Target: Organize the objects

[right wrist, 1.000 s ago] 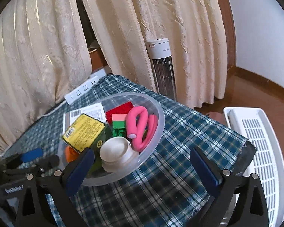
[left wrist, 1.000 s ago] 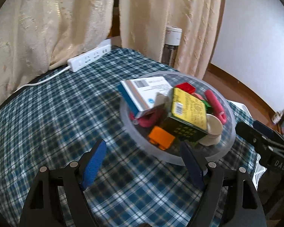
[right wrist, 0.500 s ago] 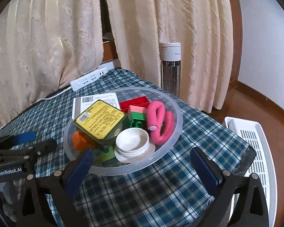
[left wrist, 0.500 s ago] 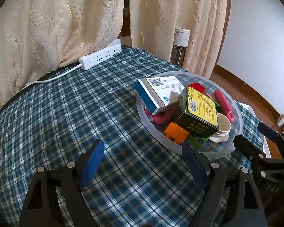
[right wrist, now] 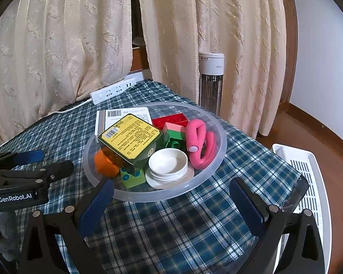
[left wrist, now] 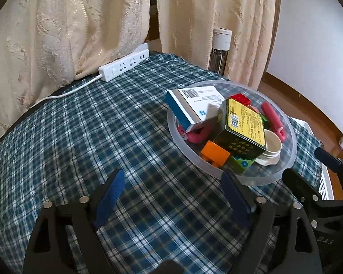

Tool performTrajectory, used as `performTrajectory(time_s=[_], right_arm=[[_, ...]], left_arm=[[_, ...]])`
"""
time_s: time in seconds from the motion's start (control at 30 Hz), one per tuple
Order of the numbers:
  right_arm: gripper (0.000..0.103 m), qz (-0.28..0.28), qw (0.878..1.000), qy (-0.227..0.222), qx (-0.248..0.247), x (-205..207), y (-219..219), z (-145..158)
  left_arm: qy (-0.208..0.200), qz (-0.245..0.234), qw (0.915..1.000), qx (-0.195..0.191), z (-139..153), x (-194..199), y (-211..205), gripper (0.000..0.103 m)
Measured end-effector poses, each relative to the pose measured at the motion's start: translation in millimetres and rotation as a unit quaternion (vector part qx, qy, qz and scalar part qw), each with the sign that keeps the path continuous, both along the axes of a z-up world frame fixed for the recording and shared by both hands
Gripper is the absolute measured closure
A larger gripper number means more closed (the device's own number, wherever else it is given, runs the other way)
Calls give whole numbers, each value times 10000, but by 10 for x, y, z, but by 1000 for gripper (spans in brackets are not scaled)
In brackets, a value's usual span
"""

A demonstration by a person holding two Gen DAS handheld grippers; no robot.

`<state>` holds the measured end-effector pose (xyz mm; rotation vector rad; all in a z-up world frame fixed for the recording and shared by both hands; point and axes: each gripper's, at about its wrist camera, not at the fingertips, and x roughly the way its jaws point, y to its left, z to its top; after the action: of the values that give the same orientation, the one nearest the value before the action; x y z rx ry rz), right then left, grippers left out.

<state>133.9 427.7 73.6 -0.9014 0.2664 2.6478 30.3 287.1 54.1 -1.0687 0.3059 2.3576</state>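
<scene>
Right wrist view shows both the right gripper [right wrist: 171,203] and left gripper [left wrist: 171,196] wide open and empty before the clear bowl [right wrist: 219,150] near the table's edge, where I think the leaning yellow-green box [right wrist: 130,137] could tumble if bumped.

A blue-green plaid cloth [right wrist: 194,223] covers the counter. At its far edge, toward eleven o'clock, lies a white power strip [left wrist: 124,68], its white cord [left wrist: 64,93] trailing off toward nine o'clock along the cloth's edge. Cream curtains [right wrist: 57,34] hang behind, parted by a narrow dark gap at twelve o'clock. A white tower heater [right wrist: 211,82] stands on the floor at one o'clock, beside the right-hand curtain. A white slotted rack [right wrist: 308,173] sits at four o'clock on the brown floor [right wrist: 327,141].
</scene>
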Motion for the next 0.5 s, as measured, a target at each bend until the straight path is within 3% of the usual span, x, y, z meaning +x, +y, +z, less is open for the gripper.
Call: performTrajectory(time_s=[0.3, 0.5], right_arm=[[0, -29, 10000, -39, -48, -4, 8, -32], [0, -31, 10000, -36, -62, -9, -4, -35]], left_arm=[[316, -99, 9994, -45, 38, 85, 30, 7], [299, -44, 9995, -102, 33, 56, 19, 7]])
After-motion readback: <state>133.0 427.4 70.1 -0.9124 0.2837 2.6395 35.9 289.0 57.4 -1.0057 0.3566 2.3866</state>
